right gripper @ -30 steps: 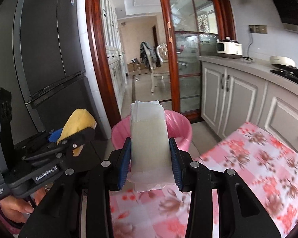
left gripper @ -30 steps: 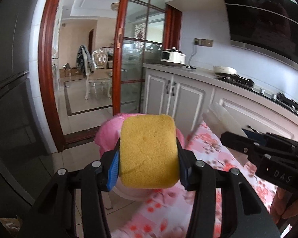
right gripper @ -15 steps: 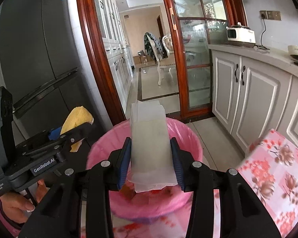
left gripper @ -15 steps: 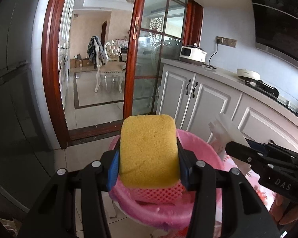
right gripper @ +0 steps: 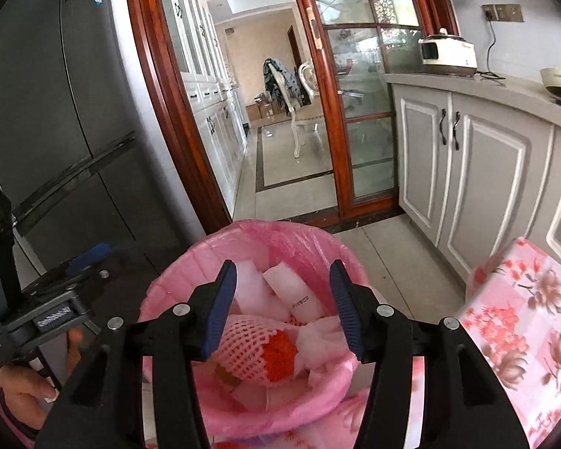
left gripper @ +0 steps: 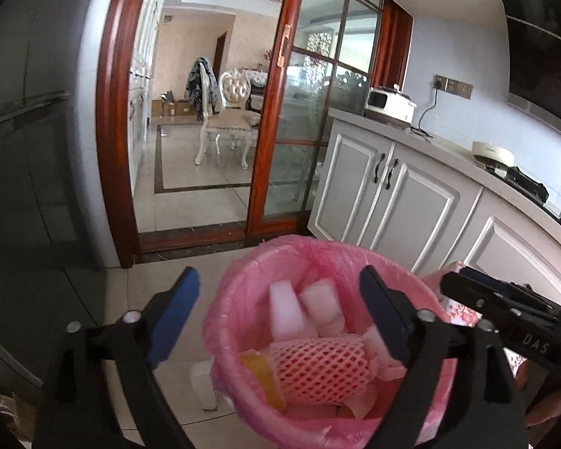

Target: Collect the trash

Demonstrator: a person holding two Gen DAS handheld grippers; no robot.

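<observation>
1. The bin (left gripper: 243, 292), lined with a pink bag, stood on the floor beside the cloth-covered counter (right gripper: 523, 318). Both hand-held grippers hung over its mouth.
2. The left hand-held gripper (left gripper: 280, 314) was spread wide, its jaws opening, with nothing between its pads. Only the bin's contents showed in the gap.
3. The right hand-held gripper (right gripper: 284, 307) stood about half spread, its jaws likewise opening. Nothing was pressed between its pads.
4. Inside the bin lay a yellow sponge (left gripper: 261, 378) low on the left side, a pink foam net (left gripper: 318, 370) across the middle, and white wrappers (left gripper: 303, 310) towards the far wall. One wrapper looked blurred; whether it had come to rest could not be told.
5. Judgement: both loads appeared delivered, since each gripper was empty above the bin and the trash sat within it.
6. What remained could not be settled. The visible corner of the counter beside the bin carried no trash, but most of its top lay out of view.
7. If more trash remained on the counter, the grippers would have to turn back from the bin for it.
</observation>
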